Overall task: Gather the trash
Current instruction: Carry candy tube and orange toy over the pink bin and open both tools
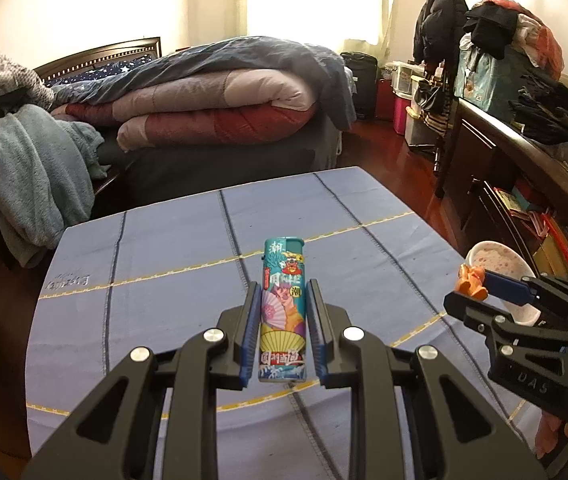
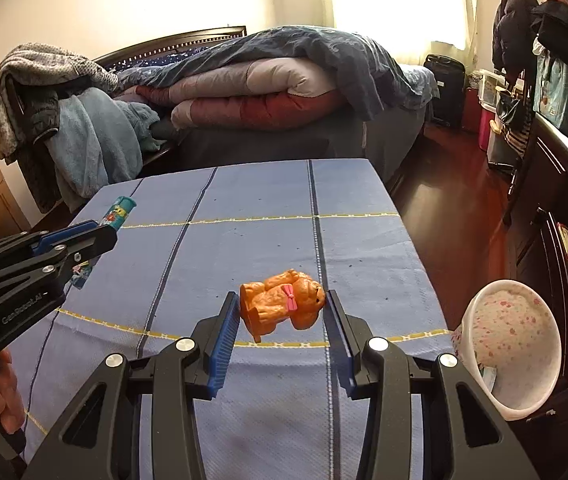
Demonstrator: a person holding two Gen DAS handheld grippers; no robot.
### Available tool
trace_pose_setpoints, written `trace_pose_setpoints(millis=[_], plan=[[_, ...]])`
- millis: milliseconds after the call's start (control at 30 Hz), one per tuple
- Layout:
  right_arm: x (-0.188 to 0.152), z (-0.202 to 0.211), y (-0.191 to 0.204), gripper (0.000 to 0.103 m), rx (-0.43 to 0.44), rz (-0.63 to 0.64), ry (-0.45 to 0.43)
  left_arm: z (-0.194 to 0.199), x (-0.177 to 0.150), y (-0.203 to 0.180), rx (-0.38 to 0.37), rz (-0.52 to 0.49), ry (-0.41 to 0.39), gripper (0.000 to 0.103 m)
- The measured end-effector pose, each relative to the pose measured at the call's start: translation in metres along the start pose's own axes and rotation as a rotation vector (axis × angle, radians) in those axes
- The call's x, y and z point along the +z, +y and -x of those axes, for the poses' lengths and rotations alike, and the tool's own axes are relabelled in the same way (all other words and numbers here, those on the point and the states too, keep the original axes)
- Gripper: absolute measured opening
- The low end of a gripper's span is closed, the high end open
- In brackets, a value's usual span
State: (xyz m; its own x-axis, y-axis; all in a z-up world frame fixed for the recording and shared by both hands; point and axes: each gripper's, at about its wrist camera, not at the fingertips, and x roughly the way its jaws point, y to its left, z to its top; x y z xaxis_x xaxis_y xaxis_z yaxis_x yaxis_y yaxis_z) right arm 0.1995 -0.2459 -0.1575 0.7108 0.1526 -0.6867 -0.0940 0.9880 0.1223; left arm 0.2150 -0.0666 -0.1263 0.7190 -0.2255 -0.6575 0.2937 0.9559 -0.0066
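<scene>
Above the blue cloth-covered table (image 2: 267, 208), held up in the air: a small teal plastic lighter with bright pictures (image 1: 284, 308), pinched low on its flat sides by the left claw (image 1: 282, 308), top end poking out far past the tips. Light, hard and smooth, probably slippery. Beside it, to the right, an orange plastic toy bear with a pink bow (image 2: 281, 302), squeezed sideways by the right claw (image 2: 282, 312). Light, stiff and bumpy, likely easy to hold. Near right, a white speckled bin (image 2: 512, 344), mouth open.
</scene>
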Motion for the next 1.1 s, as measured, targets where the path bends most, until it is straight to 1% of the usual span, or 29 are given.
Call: trace_pose_setpoints(millis=[267, 867, 1100], plan=[[-0.004, 0.013, -0.025, 0.043, -0.012, -0.026, -0.016, -0.002, 0.006, -0.027, -0.024, -0.026, -0.009, 0.024], [-0.013, 0.036, -0.068, 0.043, -0.025, -0.086, -0.054, -0.003, 0.018, -0.076, -0.065, -0.089, -0.023, 0.024], [-0.020, 0.047, -0.093, 0.043, -0.045, -0.123, -0.072, -0.005, 0.021, -0.104, -0.094, -0.121, -0.027, 0.024]])
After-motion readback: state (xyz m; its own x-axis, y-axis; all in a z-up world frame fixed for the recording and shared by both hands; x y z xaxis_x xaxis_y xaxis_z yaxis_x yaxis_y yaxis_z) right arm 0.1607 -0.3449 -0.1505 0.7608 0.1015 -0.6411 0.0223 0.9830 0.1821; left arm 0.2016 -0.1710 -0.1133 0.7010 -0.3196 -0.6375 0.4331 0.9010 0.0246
